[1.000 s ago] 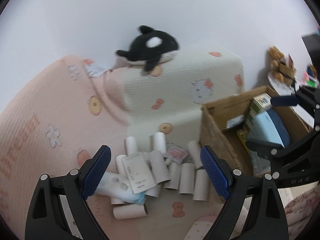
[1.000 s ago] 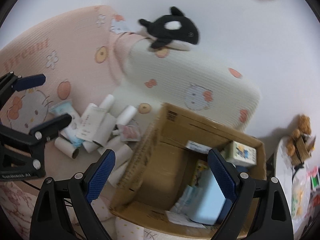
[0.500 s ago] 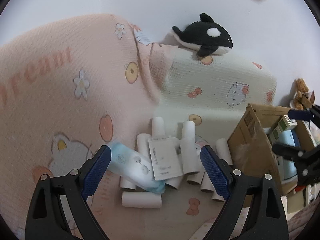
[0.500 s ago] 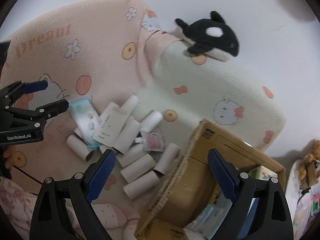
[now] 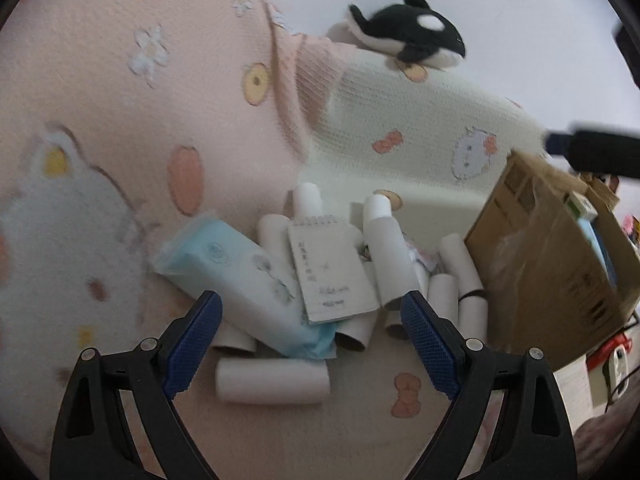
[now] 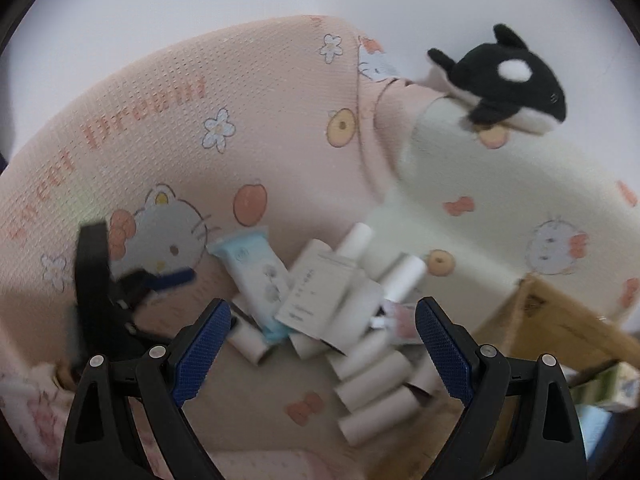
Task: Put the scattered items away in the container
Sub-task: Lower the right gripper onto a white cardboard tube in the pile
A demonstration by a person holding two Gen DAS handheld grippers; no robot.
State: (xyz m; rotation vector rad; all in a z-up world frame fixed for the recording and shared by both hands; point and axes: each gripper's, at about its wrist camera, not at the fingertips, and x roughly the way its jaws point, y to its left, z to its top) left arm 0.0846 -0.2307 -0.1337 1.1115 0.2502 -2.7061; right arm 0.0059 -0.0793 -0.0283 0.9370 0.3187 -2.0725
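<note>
A pile lies on the bed: several cardboard tubes, a blue tissue pack and a small notepad on top. The pile also shows in the right wrist view, with the tissue pack, the notepad and the tubes. The cardboard box stands to the right of the pile and holds some items; its corner shows in the right wrist view. My left gripper is open and empty, just in front of the pile. My right gripper is open and empty above the pile.
A black and white orca plush sits on a cream pillow. A pink Hello Kitty blanket covers the bed on the left. A white wall is behind. Clutter and a power strip lie at the far right.
Both grippers have swung left from the box and come closer to the pile. The box has slid toward the right edge in both views. Both grippers stay open.
</note>
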